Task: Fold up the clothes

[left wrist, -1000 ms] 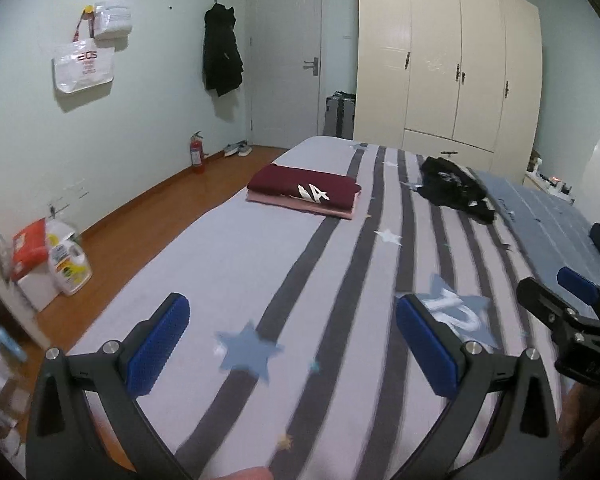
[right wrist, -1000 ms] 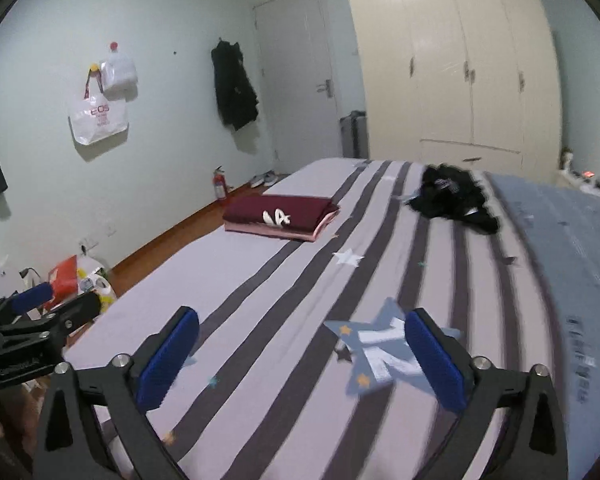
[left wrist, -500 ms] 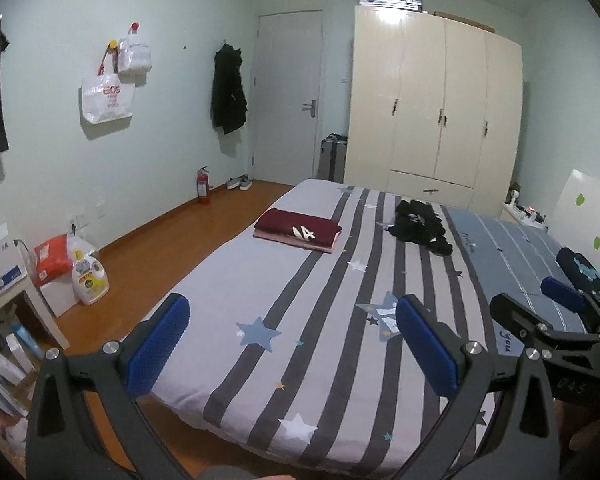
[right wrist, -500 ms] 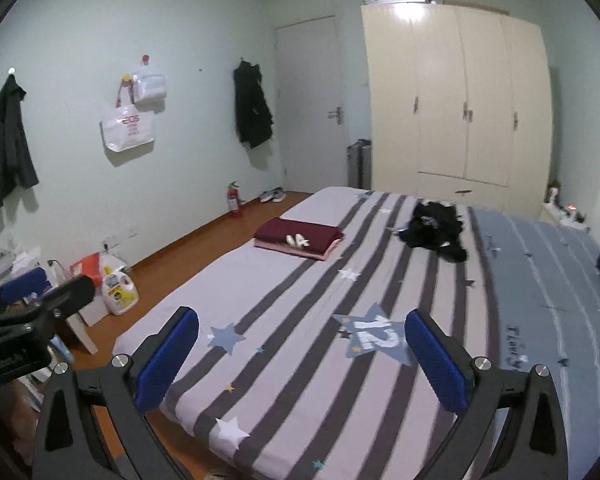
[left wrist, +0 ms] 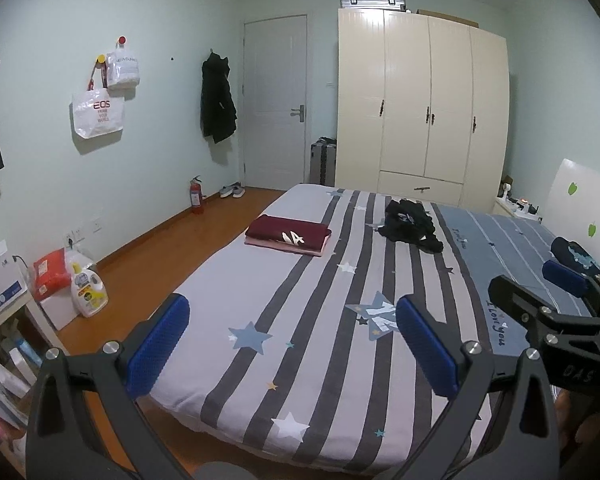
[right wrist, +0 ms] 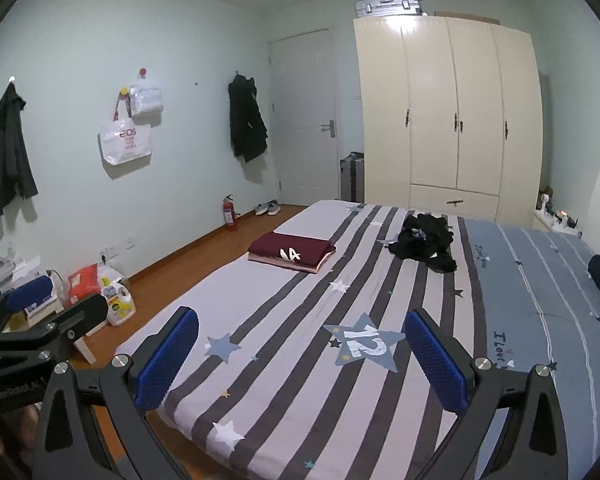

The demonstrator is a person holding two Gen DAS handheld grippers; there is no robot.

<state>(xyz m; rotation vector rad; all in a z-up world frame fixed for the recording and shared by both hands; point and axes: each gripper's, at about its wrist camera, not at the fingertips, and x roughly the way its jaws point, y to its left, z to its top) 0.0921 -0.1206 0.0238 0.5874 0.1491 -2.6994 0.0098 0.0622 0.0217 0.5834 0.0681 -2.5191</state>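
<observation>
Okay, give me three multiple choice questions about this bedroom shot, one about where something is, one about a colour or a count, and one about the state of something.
1. Where does the crumpled black garment lie?
A. on the striped bed
B. on the floor
C. hung on the wardrobe

2. What colour is the top piece of the folded stack?
A. maroon
B. yellow
C. green

3. How do the left gripper and right gripper stand?
A. both open and empty
B. both shut on cloth
C. one holds the black garment

Answers:
1. A, it sits on the bed toward the far end, right of the stack.
2. A, a maroon piece with white print lies over a pink one.
3. A, the blue pads are wide apart with only bedding seen between them.
</observation>
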